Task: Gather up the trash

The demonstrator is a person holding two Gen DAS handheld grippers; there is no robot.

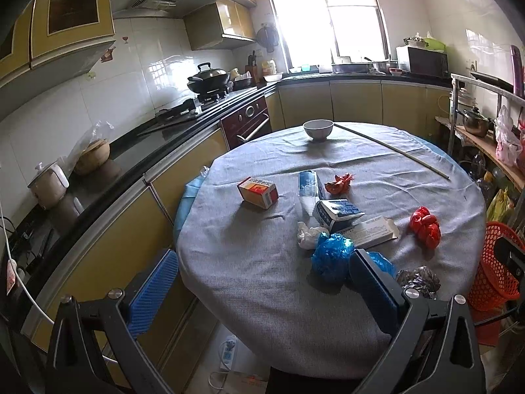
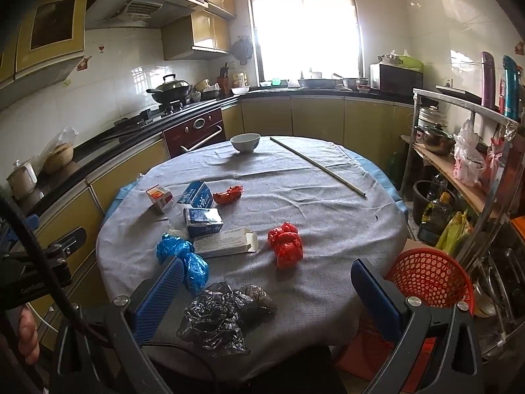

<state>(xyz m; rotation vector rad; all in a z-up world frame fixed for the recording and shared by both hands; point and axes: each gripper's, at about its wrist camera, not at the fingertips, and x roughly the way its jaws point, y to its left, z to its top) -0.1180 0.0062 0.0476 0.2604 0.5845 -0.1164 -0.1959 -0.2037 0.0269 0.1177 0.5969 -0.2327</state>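
While both grippers hang at the near edge, the round table [image 2: 328,216] under its grey cloth fills the room ahead of them, with a worktop [image 1: 137,144] running along the wall off to the left. The left gripper [image 1: 259,282] has its blue-padded jaws spread wide with nothing between them but cloth. The right gripper [image 2: 265,295] is just as wide open, also empty.

Beyond the table edge, just outside the right gripper's right jaw, sits the red mesh basket [image 2: 430,279]. A long thin rod [image 2: 318,165] lies far out ahead, slanting across the cloth, and a white bowl [image 2: 245,142] stands at the far rim.

Now the trash. Right between the right gripper's jaws, close in, lies a crumpled black bag [image 2: 216,318]. Touching the tip of its left jaw is a blue bag [image 2: 183,256], the same one that sits against the left gripper's right jaw. Ahead of the right gripper's gap is a red bag [image 2: 285,243], and beside that, to the left, a flattened white carton [image 2: 226,241]. Farther out: a blue-and-white box [image 2: 203,220], a second blue carton [image 2: 195,193], a small orange-and-white box [image 2: 159,197] and a scrap of red wrapper [image 2: 228,194]. A white wad of paper [image 1: 306,233] peeks out beside the blue bag.
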